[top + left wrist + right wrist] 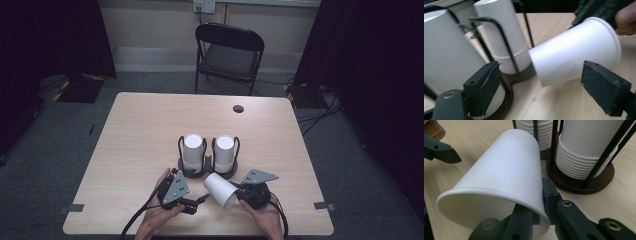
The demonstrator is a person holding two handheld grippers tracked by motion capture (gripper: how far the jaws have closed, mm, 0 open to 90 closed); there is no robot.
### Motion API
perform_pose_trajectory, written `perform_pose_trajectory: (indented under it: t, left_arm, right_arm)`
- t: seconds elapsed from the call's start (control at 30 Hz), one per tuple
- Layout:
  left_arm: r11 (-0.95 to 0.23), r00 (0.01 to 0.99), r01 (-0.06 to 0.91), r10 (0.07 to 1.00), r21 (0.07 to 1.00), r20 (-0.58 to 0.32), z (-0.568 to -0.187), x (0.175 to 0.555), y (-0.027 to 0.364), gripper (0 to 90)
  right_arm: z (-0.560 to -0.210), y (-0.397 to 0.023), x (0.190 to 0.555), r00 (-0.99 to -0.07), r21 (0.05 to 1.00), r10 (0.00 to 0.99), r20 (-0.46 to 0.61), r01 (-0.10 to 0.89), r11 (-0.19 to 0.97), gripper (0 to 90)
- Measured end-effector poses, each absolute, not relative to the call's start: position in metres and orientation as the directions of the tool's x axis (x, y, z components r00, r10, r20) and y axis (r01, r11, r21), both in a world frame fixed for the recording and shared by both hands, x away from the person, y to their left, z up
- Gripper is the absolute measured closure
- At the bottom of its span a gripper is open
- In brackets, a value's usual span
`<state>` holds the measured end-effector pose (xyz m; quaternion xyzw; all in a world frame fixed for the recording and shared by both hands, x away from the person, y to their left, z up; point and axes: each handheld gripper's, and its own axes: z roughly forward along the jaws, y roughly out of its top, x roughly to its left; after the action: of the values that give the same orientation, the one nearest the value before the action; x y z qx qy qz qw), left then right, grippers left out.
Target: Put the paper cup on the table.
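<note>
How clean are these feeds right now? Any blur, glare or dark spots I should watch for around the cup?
High view: sharp and evenly lit on the table, dark curtains at both sides. Left gripper view: the paper cup is soft with slight blur, and the nearest cup stack is out of focus. Right gripper view: the cup's rim is crisp, with shade inside the mouth and no harsh glare.

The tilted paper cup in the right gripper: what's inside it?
One of the right gripper's fingers reaches in past the rim of the paper cup, pinching the wall against the outer finger. The cup's deeper interior is hidden from every camera.
</note>
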<state>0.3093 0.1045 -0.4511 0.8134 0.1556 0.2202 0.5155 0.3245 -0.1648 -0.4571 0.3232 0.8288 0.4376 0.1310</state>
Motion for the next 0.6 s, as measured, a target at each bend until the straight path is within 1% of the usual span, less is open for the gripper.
perform_pose_trajectory:
  t: [0.2,0.3,0.4,0.47,0.6]
  left_arm:
    - [-0.453,0.868,-0.008,0.440,0.892,0.231,-0.452,0.307,0.097,16.2]
    - [-0.465,0.882,-0.034,0.402,0.885,0.245,-0.456,0.304,0.093,16.4]
    - [-0.464,0.886,-0.042,0.392,0.885,0.247,-0.457,0.302,0.091,16.4]
    - [-0.465,0.890,-0.067,0.372,0.883,0.263,-0.458,0.301,0.090,20.1]
    - [-0.458,0.893,-0.076,0.363,0.886,0.264,-0.456,0.301,0.087,19.4]
  right_arm:
    - [-0.455,-0.161,0.326,-0.782,0.796,0.621,0.058,0.411,0.444,86.7]
    - [-0.458,-0.157,0.325,-0.789,0.790,0.612,0.057,0.410,0.455,86.6]
    - [-0.458,-0.156,0.324,-0.794,0.787,0.605,0.059,0.410,0.461,86.7]
    - [-0.458,-0.155,0.324,-0.799,0.784,0.599,0.058,0.408,0.468,86.7]
    - [-0.459,-0.154,0.325,-0.805,0.779,0.590,0.063,0.409,0.475,86.6]
